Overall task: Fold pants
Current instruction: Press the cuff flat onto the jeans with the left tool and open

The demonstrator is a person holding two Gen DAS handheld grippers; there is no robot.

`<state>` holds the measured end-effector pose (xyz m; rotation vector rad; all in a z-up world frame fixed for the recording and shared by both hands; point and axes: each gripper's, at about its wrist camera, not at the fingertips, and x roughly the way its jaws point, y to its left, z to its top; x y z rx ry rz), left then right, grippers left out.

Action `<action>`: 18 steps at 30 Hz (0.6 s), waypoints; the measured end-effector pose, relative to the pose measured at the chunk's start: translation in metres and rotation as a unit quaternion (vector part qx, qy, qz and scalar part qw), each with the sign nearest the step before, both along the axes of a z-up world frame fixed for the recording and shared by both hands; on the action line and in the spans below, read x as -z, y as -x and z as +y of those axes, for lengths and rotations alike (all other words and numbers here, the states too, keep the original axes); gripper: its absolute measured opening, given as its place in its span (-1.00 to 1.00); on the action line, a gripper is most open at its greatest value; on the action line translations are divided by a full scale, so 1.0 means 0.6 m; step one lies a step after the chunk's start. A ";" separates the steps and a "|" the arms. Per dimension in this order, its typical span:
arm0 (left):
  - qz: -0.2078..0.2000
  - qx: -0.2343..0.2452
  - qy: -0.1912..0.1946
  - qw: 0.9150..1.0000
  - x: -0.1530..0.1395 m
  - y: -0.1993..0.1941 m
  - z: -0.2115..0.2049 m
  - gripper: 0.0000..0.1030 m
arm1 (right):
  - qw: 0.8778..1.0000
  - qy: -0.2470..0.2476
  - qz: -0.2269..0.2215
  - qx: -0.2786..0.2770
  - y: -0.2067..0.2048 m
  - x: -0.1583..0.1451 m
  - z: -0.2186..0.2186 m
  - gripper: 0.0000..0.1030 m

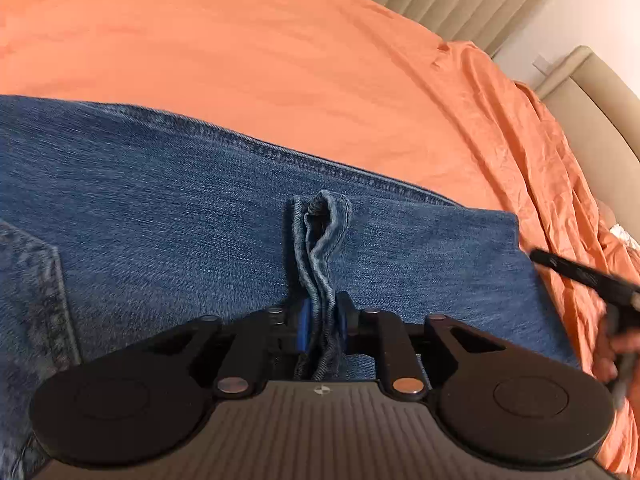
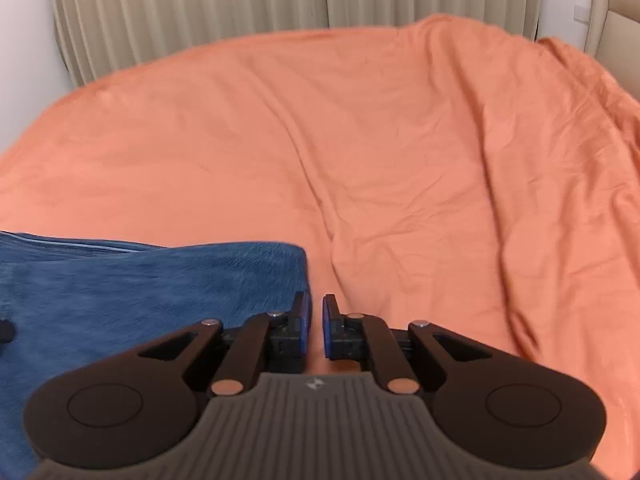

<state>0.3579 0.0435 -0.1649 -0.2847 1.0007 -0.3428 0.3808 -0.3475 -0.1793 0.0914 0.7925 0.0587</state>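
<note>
The left gripper pinched a bunched denim hem of the jeans on the orange bed; the right gripper hovered nearly closed, empty.

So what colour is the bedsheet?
Orange; the sheet shows best in the right wrist view.

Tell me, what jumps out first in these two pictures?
Blue jeans lie folded on a big orange bedsheet. In the left view, the left gripper has a bunched denim hem between its blue pads. The right gripper hovers empty beside the jeans' corner.
</note>
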 end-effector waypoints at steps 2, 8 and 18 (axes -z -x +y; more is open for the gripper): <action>-0.012 -0.008 -0.016 1.000 -0.014 0.016 0.000 -0.20 | 1.000 -0.013 -0.007 -0.016 0.038 -0.024 0.004 -0.95; -0.084 -0.012 -0.048 0.995 -0.065 0.105 -0.010 -0.11 | 0.998 -0.016 -0.039 -0.039 0.179 -0.062 0.032 -0.96; -0.044 -0.029 -0.095 0.994 -0.022 0.142 -0.033 -0.53 | 0.998 0.043 0.016 -0.032 0.278 0.013 0.075 -1.00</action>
